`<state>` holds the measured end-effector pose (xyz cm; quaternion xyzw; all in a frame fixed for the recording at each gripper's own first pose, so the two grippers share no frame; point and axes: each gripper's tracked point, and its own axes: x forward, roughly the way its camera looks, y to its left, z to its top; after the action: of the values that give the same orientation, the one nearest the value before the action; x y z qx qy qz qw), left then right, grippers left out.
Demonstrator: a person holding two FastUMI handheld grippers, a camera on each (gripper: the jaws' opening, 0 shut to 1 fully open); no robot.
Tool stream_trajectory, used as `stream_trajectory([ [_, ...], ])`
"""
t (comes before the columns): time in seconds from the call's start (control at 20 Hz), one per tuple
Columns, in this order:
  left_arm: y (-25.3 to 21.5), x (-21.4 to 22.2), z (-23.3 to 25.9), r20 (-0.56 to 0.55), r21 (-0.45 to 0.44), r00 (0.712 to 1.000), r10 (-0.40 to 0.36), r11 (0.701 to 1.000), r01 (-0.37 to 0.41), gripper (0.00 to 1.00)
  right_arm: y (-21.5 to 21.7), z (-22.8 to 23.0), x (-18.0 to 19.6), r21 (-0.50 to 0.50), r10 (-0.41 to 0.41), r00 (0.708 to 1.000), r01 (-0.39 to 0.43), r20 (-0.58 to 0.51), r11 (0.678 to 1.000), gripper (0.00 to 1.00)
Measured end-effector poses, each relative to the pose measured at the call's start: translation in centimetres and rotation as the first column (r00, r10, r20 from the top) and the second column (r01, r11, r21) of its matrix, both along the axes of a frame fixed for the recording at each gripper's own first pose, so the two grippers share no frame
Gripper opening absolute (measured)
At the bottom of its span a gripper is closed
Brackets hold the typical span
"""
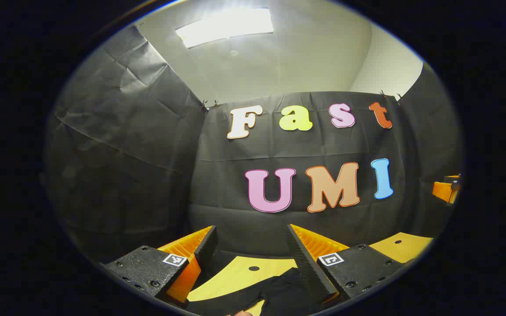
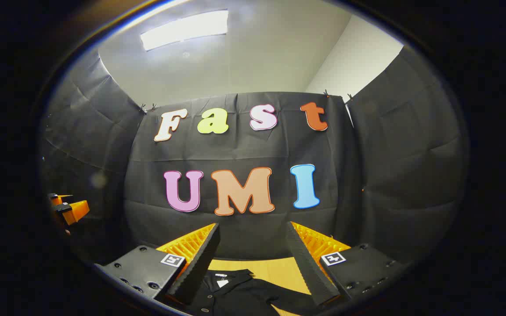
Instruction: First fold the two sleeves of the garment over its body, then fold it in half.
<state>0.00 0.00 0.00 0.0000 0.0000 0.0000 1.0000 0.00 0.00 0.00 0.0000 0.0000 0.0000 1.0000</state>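
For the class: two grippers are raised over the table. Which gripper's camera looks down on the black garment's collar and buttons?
The right gripper: between its open fingers lies the garment, collar and buttons showing. The left gripper sees plain black cloth.

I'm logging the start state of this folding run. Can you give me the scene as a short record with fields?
garment: dark shirt lying on the table, collar with a white tag visible in the right gripper view
surface: yellowish wooden table with small dark holes
left tongs: open, raised above the garment, holding nothing
right tongs: open, raised above the garment, holding nothing
fold progress: cannot tell, sleeves not clearly visible
backdrop: black cloth booth wall, ceiling light above
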Motion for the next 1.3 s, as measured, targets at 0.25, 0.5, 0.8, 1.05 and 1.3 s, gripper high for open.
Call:
stream_trajectory([
  [0.25, -0.9, -0.3, -0.3, -0.027, 0.035, 1.000, 0.001, 0.999, -0.001, 0.93, -0.4, 0.1, 0.3, -0.009, 0.000, 1.000, 0.000, 0.009, 1.000, 0.96],
  [0.5, -0.8, -0.8, -0.7, -0.040, -0.016, 0.999, 0.031, 0.999, -0.032, 0.93, -0.1, -0.1, -0.1, 0.016, 0.006, 1.000, -0.006, -0.009, 1.000, 0.96],
  [0.8, -0.2, -0.7, 0.1, -0.033, 0.025, 0.998, 0.061, 0.998, -0.060, 0.94, 0.0, 0.0, -0.1, 0.017, 0.014, 1.000, -0.014, -0.006, 1.000, 0.96],
  [1.05, -0.2, -0.7, -0.4, -0.028, 0.019, 0.999, 0.045, 0.999, -0.045, 0.94, 0.1, 0.0, -0.1, 0.007, 0.016, 1.000, -0.016, -0.010, 1.000, 0.96],
  [1.3, 0.9, -0.2, -1.0, -0.026, 0.016, 0.999, 0.039, 0.999, -0.039, 0.94, 0.3, 0.0, -0.1, 0.010, 0.009, 1.000, -0.009, -0.011, 1.000, 0.96],
])
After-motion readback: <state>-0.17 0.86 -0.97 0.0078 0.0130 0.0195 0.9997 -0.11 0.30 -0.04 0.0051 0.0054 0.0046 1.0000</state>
